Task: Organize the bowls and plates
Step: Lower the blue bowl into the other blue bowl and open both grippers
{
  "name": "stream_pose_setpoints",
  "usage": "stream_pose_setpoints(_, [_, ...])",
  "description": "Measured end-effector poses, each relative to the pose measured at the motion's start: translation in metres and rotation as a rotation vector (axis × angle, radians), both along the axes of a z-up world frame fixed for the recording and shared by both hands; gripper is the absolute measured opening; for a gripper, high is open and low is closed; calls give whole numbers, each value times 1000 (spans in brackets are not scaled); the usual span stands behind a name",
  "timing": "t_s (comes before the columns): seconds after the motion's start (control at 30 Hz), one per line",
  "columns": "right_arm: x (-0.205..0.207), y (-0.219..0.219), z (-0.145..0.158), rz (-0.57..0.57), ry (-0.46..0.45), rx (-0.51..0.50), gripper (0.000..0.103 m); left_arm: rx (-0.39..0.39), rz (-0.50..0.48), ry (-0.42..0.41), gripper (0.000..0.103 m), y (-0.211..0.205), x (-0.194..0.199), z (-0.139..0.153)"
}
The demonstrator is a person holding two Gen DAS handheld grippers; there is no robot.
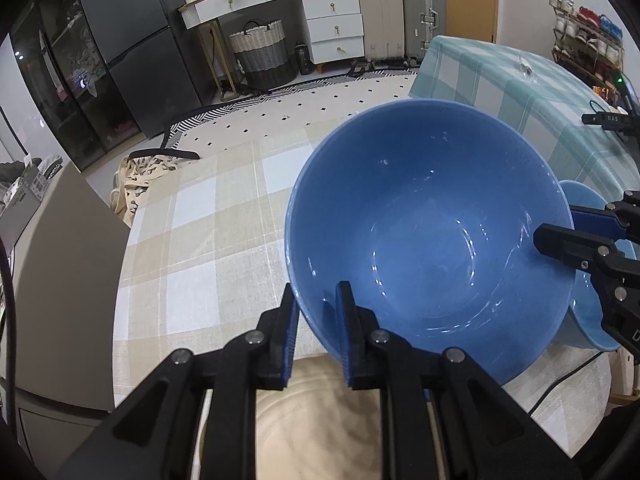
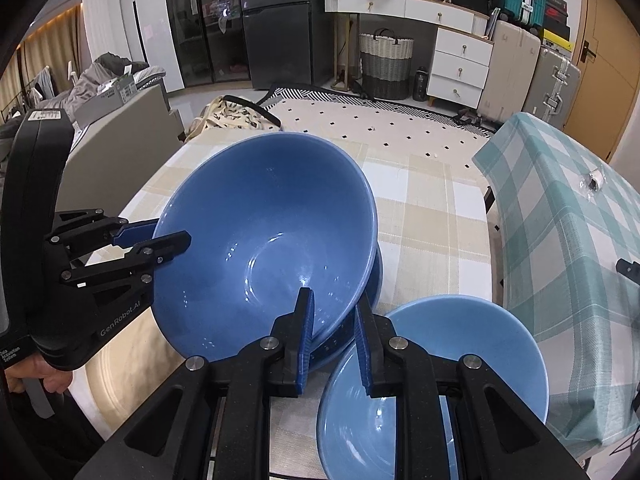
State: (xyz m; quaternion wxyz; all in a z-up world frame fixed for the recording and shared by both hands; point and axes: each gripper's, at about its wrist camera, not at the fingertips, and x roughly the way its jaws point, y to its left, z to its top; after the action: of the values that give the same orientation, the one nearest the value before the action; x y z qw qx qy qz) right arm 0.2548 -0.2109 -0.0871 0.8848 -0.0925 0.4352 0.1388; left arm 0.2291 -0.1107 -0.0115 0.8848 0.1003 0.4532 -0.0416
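While my left gripper (image 1: 316,312) holds the big blue bowl (image 1: 428,240) by its near rim, one jaw inside and one outside, my right gripper (image 2: 334,334) has its jaws close together at the other rim of that same bowl. I cannot tell for sure if the right jaws pinch it, as the rim hides part of them. The bowl is tilted and sits over the counter (image 1: 208,240) with the beige checked cloth. Under it I can see a dark blue edge, like a second bowl, but most of that is hidden. A light blue bowl (image 2: 472,364) rests just beside it on the right, and my right jaws cover part of it; its near side is cut off by the frame. A round tan thing (image 1: 320,420) lies under my left jaws, too hidden to name. Nearby stands a table with a green checked cloth (image 2: 560,216).
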Motion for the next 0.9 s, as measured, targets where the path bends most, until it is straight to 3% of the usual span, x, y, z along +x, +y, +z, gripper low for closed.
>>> stream_pose_setpoints(0.77, [7, -2, -17, -16, 19, -64, 26, 56, -38, 25, 25, -10, 4, -14])
stream_pose_setpoints(0.9, [6, -3, -17, -23, 8, -83, 29, 55, -28, 25, 32, -8, 4, -14])
